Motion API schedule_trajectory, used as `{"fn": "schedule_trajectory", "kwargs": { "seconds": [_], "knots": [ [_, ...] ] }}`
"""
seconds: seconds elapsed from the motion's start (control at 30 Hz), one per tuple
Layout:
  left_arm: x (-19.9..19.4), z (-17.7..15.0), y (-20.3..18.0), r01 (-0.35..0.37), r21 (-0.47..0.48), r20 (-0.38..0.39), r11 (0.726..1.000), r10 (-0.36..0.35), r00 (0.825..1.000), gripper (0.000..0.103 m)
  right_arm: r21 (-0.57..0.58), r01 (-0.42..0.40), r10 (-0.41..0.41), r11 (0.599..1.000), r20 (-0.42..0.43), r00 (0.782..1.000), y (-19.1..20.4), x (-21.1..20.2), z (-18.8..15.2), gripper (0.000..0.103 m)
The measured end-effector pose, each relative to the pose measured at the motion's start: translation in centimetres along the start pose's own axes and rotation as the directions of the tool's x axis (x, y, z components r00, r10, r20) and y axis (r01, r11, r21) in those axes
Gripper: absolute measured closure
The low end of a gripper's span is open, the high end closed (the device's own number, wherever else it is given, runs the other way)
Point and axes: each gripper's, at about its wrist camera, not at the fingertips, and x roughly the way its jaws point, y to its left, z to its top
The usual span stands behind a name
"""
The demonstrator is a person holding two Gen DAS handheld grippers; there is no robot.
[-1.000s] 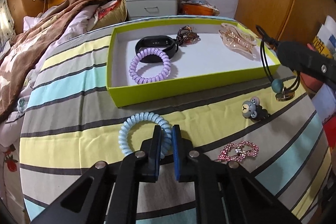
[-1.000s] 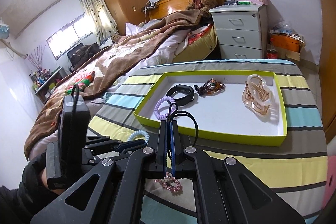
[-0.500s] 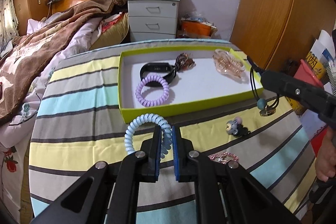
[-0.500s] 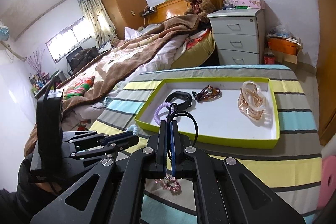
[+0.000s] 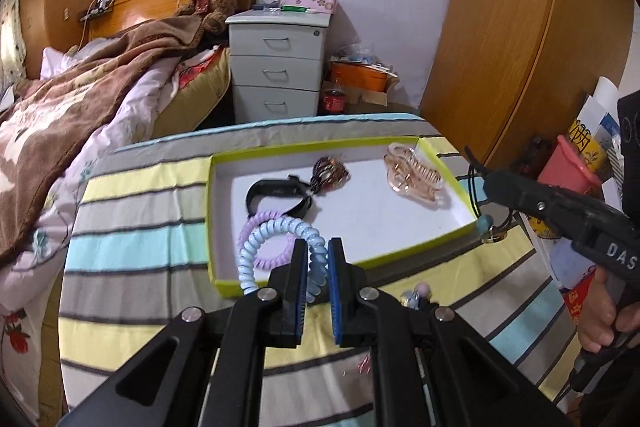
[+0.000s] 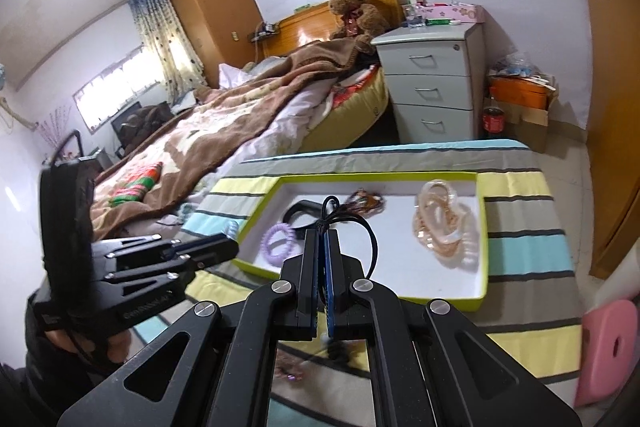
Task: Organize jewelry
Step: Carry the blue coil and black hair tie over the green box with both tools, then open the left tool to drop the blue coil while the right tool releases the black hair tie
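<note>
Two grippers: we log both clamped.
Left gripper (image 5: 318, 255): grips blue coil hair tie (image 5: 276, 229).
Right gripper (image 6: 322, 247): pinches black cord tie (image 6: 352, 223).
Tray (image 5: 424, 253): we count four pieces inside.

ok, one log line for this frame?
left gripper: shut on blue coil tie | right gripper: shut on black elastic | green tray: four items

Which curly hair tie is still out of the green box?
The light blue one, pinched in the left tongs. The purple one already lies inside the box.
</note>
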Motion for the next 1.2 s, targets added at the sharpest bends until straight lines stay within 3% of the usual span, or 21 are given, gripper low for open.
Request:
{"fn": "schedule_trajectory", "kwargs": {
  "seconds": [0.2, 0.8, 1.2],
  "knots": [
    [2.0, 1.2, -0.1, 0.014, -0.003, -0.015, 1.0, -0.014, 1.0, 0.093, -0.014, 0.045, -0.045, 0.999, -0.04, 0.998, -1.3, 2.0, 0.1, 0.101],
    [6.4, 0.8, 2.9, -0.06, -0.053, -0.086, 0.997, 0.056, 0.995, 0.093, -0.081, 0.108, -0.118, 0.991, -0.124, 0.985, -1.4, 8.3, -0.1, 0.101],
    [7.6, 0.6, 3.3, -0.079, -0.068, -0.11, 0.995, 0.071, 0.991, 0.092, -0.129, 0.1, -0.123, 0.987, -0.187, 0.975, -0.7, 11.4, -0.5, 0.101]
  ]
}}
